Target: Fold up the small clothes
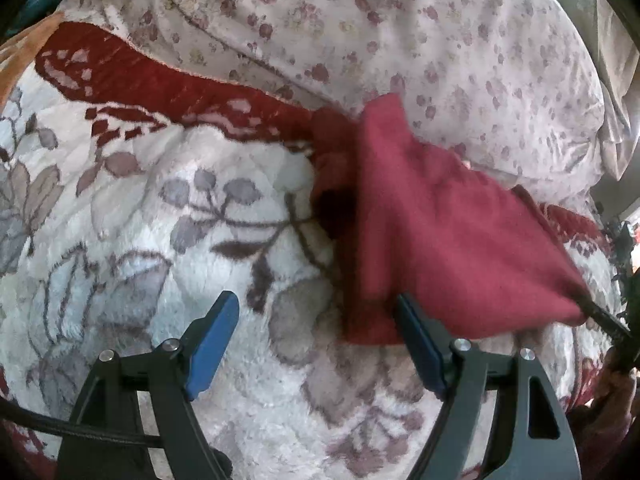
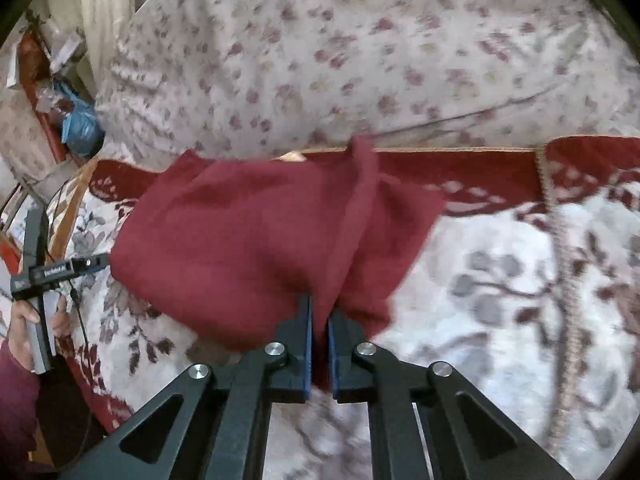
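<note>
While your R tongs were clamped tight on a bunched bit of the red cloth, your L tongs stood wide apart, holding nothing. In the L view the cloth sat ahead and to the right of the L tongs, its near hem touching or just over the right blue pad; I couldn't tell which, w/ the blur. The left pad had only blanket in front of it.

The cloth looked lifted at the R-tong corner and sagging toward the far side, so its long axis ran roughly across, from that pinched corner toward the dark red border of the blanket. A thick fold or seam ran up from the R tongs in the R view. R was the arm in charge; L was near but off to one side, so I'd judge L needed to slide right to catch the free near edge before any fold.

Room: the white fleece blanket was open to the near and left of the cloth, good for laying flat. Far side was tighter; the floral quilt rose just behind the red border, and the cloth's far end touched or overlapped that line. In the R view your L hand and its grip sat well left, apart from the cloth edge. Clutter at far left of that view was well away.
</note>
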Demonstrator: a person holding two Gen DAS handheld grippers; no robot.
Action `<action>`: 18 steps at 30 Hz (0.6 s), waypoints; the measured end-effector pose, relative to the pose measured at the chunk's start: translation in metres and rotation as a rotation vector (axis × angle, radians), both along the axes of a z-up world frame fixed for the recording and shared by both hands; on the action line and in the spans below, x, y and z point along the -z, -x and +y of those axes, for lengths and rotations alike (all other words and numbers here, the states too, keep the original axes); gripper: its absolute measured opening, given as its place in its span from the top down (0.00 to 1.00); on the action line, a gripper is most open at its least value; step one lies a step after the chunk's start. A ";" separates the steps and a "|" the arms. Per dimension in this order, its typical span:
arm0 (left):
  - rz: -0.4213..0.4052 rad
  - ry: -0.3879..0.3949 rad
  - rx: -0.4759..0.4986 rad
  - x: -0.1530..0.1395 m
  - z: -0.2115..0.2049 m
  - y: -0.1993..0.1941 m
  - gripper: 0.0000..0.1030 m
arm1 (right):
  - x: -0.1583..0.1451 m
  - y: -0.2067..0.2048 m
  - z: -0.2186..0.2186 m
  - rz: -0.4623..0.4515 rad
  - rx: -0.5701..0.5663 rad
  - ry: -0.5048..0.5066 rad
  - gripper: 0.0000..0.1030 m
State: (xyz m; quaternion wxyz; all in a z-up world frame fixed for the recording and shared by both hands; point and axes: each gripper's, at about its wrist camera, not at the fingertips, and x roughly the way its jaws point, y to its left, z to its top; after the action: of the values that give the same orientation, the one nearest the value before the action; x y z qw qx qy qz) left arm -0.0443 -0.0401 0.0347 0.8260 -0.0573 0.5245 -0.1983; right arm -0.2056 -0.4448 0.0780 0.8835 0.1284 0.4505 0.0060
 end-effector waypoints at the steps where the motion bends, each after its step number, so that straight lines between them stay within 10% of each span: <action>1: 0.015 0.006 0.006 0.006 -0.001 0.000 0.23 | 0.005 0.004 -0.006 0.018 0.025 0.006 0.95; 7: -0.010 -0.008 0.021 0.005 -0.007 0.000 0.21 | 0.031 0.011 -0.005 0.081 0.031 -0.046 0.91; 11: -0.054 -0.024 0.032 -0.011 -0.014 -0.005 0.21 | 0.008 0.010 -0.015 0.020 0.099 -0.065 0.63; 18: -0.104 -0.071 -0.013 -0.025 -0.046 -0.032 0.21 | -0.006 -0.060 -0.010 -0.030 0.086 -0.071 0.61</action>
State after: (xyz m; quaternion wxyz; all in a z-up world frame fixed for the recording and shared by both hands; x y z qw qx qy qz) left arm -0.0120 -0.0862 0.0596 0.8548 -0.0209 0.4874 -0.1769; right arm -0.1456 -0.4552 0.0836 0.8845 0.1789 0.4306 -0.0141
